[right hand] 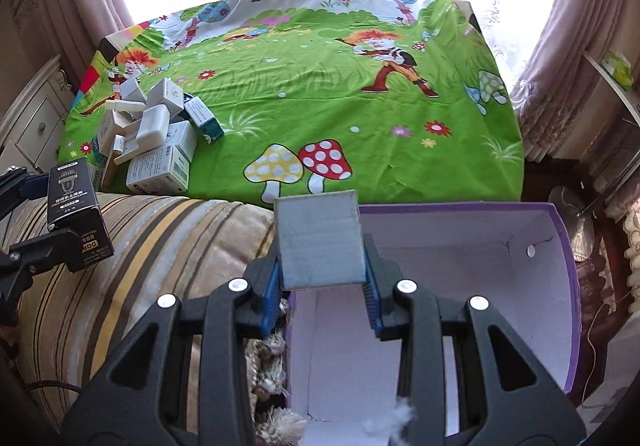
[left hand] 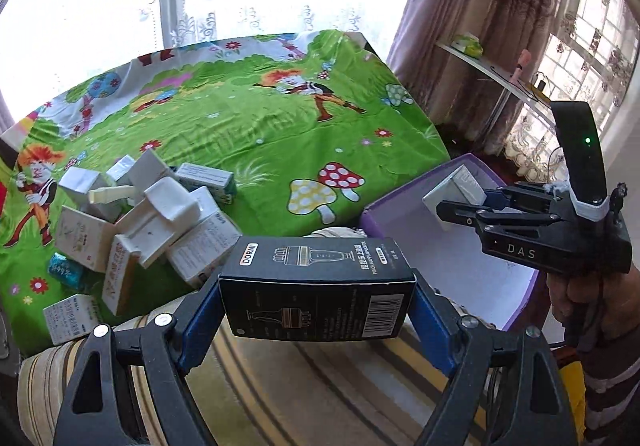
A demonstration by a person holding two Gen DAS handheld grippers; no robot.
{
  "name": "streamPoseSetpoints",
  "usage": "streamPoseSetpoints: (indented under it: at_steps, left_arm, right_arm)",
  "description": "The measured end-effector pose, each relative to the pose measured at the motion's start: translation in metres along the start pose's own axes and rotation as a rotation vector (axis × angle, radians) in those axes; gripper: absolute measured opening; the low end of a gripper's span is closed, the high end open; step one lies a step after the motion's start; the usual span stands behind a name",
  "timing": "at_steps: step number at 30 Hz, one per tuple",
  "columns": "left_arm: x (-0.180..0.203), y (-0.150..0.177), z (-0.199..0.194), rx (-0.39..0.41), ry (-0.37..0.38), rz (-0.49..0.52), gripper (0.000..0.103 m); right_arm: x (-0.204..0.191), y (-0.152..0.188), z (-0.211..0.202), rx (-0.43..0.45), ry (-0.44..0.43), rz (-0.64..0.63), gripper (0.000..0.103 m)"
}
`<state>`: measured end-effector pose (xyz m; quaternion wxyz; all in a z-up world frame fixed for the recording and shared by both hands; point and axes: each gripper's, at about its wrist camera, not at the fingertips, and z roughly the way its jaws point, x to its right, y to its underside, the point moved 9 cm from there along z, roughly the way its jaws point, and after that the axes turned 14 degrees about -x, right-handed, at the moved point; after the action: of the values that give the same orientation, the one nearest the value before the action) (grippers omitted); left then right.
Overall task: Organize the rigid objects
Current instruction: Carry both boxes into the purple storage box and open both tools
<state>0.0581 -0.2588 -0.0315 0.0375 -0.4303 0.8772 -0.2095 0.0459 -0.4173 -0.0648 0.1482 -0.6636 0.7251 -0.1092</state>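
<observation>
Cardboard is what both tongs deal with, so these cartons look light, stiff along their edges and easy to dent on a broad face; my judgement is that the flat opposite sides are the right place to squeeze, with gentle pressure. In the left wrist view the left tongs (left hand: 318, 300) are clenched on a black box (left hand: 316, 286) at the lower middle of the frame, blue pads pressing its two short ends so that it lies crosswise between them, above a striped cushion (left hand: 280, 374). The right tongs (right hand: 324, 280) grasp a small grey box (right hand: 320, 240) at the centre of the right wrist view, pads on its lower side edges, with most of the carton standing up past the fingertips. That grey carton hangs at the near left rim of the open purple box (right hand: 568, 286), whose white inside fills the lower right of the frame and appears to hold nothing yet. A heap of white boxes (right hand: 156, 141) waits on the green cartoon sheet (right hand: 360, 105) at the left of that view, well apart from both tongs.
</observation>
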Motion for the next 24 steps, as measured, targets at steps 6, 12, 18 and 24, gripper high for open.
streamPoseSetpoints:
  at_steps: [6, 12, 18, 24]
  left_arm:
    - [0.068, -0.010, 0.020, -0.033, 0.016, 0.139, 0.085]
    - [0.114, -0.013, 0.032, -0.053, 0.044, 0.231, 0.085]
    - [0.143, -0.019, 0.041, -0.072, 0.107, 0.270, 0.088]
    - [0.138, -0.020, 0.042, -0.072, 0.092, 0.250, 0.092]
  right_arm:
    - [0.044, 0.042, -0.013, -0.004, 0.065, 0.115, 0.039]
    - [0.084, 0.070, -0.019, -0.011, 0.106, 0.218, 0.039]
    - [0.107, 0.081, -0.021, -0.007, 0.105, 0.297, 0.039]
    - [0.108, 0.081, -0.017, -0.009, 0.090, 0.313, 0.066]
